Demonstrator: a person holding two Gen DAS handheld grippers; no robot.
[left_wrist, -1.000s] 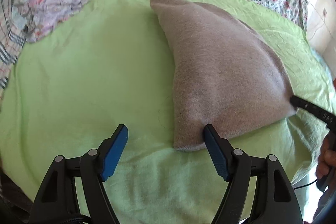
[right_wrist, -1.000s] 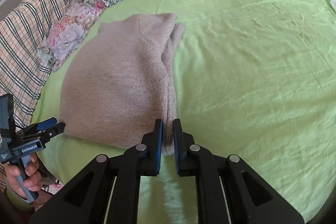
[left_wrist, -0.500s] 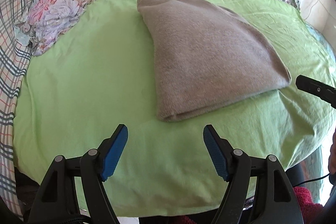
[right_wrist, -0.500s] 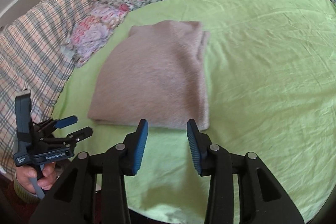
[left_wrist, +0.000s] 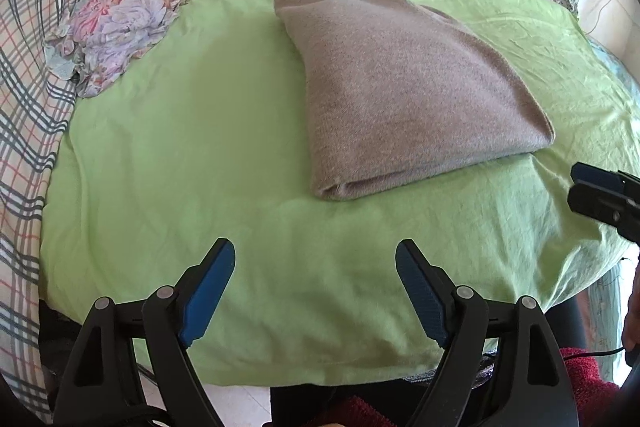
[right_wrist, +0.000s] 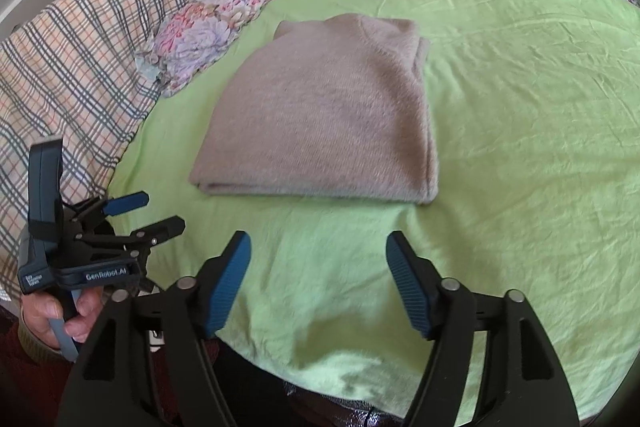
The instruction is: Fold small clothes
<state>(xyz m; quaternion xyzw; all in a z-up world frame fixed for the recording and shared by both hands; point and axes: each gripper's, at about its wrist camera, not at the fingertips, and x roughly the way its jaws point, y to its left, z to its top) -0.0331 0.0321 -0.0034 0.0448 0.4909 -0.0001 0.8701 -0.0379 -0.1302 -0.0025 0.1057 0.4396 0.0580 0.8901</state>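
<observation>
The taupe sweater [right_wrist: 320,111] lies folded on my green sheet [right_wrist: 520,147]; my left gripper [left_wrist: 315,301] and right gripper [right_wrist: 318,283], jaws opening, empty, hover near it—seemingly done.

Bright, soft daylight throughout; strong fisheye bending and dark corners (slight blur low in the right view).
</observation>
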